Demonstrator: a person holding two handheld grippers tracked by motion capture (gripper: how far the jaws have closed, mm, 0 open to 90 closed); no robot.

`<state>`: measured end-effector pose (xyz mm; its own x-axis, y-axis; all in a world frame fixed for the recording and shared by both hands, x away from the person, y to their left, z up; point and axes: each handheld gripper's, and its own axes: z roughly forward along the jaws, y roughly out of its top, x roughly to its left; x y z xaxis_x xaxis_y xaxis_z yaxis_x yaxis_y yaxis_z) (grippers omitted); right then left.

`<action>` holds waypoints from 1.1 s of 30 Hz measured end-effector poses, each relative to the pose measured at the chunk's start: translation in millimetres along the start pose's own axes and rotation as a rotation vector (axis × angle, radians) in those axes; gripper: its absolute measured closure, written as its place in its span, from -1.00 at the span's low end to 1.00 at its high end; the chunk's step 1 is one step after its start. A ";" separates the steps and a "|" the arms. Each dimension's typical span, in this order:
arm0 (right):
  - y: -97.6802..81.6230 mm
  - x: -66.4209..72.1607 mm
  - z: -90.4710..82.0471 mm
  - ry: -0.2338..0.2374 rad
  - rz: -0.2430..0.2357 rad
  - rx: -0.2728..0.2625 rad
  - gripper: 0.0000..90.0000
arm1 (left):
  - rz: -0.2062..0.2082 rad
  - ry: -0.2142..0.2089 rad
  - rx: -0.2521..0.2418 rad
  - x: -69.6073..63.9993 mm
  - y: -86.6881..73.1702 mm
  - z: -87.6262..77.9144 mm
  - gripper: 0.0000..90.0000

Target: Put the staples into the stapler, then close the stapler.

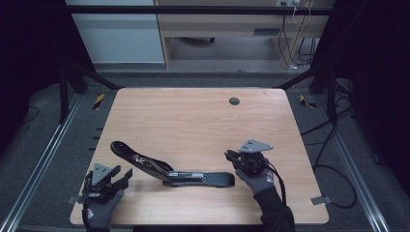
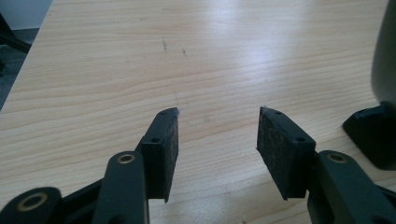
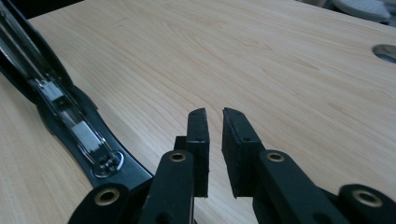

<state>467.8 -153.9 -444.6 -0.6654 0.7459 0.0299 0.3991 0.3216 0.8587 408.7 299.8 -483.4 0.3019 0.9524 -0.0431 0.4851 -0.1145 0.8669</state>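
Observation:
A long black stapler (image 1: 174, 175) lies swung open flat on the wooden table (image 1: 193, 121), near the front edge. Its metal staple channel (image 3: 70, 121) faces up. My left gripper (image 1: 123, 173) rests at the front left corner, a little to the left of the stapler's raised arm (image 2: 378, 135). Its jaws stand wide open over bare wood (image 2: 217, 114). My right gripper (image 1: 228, 155) hovers just beyond the stapler's right end, jaws pointing left. Only a narrow gap separates its pads (image 3: 214, 114), and nothing is between them.
A round cable hole (image 1: 234, 101) sits near the table's far edge, also seen in the right gripper view (image 3: 385, 51). Black frame rails flank the table and cables (image 1: 333, 169) trail on the floor at the right. A desk stands behind.

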 end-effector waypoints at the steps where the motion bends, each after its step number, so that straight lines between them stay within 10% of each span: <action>1: -4.1 -0.7 -1.5 -0.005 0.014 0.002 0.82 | -0.008 -0.005 -0.006 -0.2 0.3 -0.5 0.06; 16: -52.8 5.4 -8.3 -0.073 0.113 -0.025 1.00 | -0.030 -0.049 -0.059 2.0 6.3 -9.9 0.01; 33: -60.3 11.7 -10.5 -0.082 0.113 -0.022 1.00 | -0.100 -0.071 -0.185 13.2 24.1 -40.8 -0.03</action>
<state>429.3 -170.7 -490.7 -0.5627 0.8221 0.0863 0.4545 0.2205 0.8630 390.9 321.1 -442.8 0.3198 0.9334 -0.1627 0.3590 0.0395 0.9325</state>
